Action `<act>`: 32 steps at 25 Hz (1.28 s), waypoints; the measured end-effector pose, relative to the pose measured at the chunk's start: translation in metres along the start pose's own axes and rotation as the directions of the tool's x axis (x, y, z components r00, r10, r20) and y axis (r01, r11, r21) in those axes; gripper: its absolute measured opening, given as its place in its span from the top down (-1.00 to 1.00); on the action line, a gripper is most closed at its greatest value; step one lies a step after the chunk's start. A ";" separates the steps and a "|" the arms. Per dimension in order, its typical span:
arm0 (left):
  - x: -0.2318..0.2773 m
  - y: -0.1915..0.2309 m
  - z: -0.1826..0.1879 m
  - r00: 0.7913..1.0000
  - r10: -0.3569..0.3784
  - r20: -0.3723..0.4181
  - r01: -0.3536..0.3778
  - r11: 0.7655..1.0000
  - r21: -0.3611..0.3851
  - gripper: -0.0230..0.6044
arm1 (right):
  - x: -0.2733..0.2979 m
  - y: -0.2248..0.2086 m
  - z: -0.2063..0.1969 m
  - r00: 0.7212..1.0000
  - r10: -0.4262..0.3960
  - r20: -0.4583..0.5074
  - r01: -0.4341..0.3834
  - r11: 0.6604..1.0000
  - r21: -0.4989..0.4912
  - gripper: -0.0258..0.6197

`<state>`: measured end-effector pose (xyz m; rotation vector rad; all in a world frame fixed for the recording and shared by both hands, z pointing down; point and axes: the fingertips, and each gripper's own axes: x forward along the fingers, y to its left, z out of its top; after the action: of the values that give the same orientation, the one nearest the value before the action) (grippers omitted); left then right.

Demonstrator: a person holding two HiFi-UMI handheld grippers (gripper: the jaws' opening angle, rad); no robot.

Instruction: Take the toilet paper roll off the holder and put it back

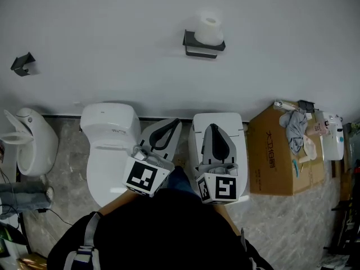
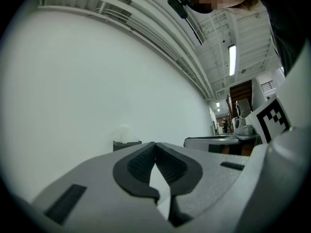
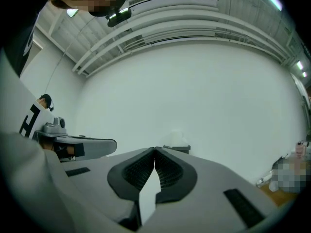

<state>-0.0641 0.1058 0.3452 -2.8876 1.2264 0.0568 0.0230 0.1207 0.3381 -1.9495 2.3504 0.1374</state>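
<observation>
White wall (image 1: 112, 27) fills most of what I'm seeing. From the head view, the toilet paper roll (image 1: 210, 30) sits on its black holder (image 1: 202, 45) high on that wall, well apart from both grippers. The left gripper (image 1: 173, 122) and right gripper (image 1: 213, 128) hang low, side by side, in front of two white toilets (image 1: 109, 145), with both sets of jaws pressed together on nothing. The head view also gets a cardboard box (image 1: 275, 151) off to the right, which neither gripper view shows. The gripper views give me ceiling pipes (image 3: 170, 18) and lights (image 2: 232, 59) instead, with the roll just a faint pale blob above the closed tips.
</observation>
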 end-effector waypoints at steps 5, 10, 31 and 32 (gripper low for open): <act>0.047 0.014 0.000 1.000 -0.009 0.010 0.009 1.000 -0.010 0.91 | 0.044 -0.028 -0.006 1.000 0.010 -0.005 -0.010 1.000 0.003 0.85; 0.096 0.031 -0.001 1.000 0.004 -0.003 -0.004 1.000 -0.016 0.91 | 0.087 -0.059 -0.007 1.000 0.012 -0.011 -0.012 1.000 0.013 0.85; 0.214 0.083 -0.005 0.995 0.096 -0.021 -0.097 0.995 -0.029 0.91 | 0.206 -0.129 -0.025 0.993 0.107 -0.043 -0.106 0.994 0.024 0.85; 0.218 0.084 -0.005 0.995 0.101 -0.021 -0.102 0.994 -0.028 0.91 | 0.210 -0.131 -0.026 0.993 0.110 -0.042 -0.109 0.994 0.027 0.85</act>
<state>0.0264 -0.1094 0.3435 -2.8541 1.3864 0.0474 0.1131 -0.1111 0.3361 -1.8309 2.4748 0.0731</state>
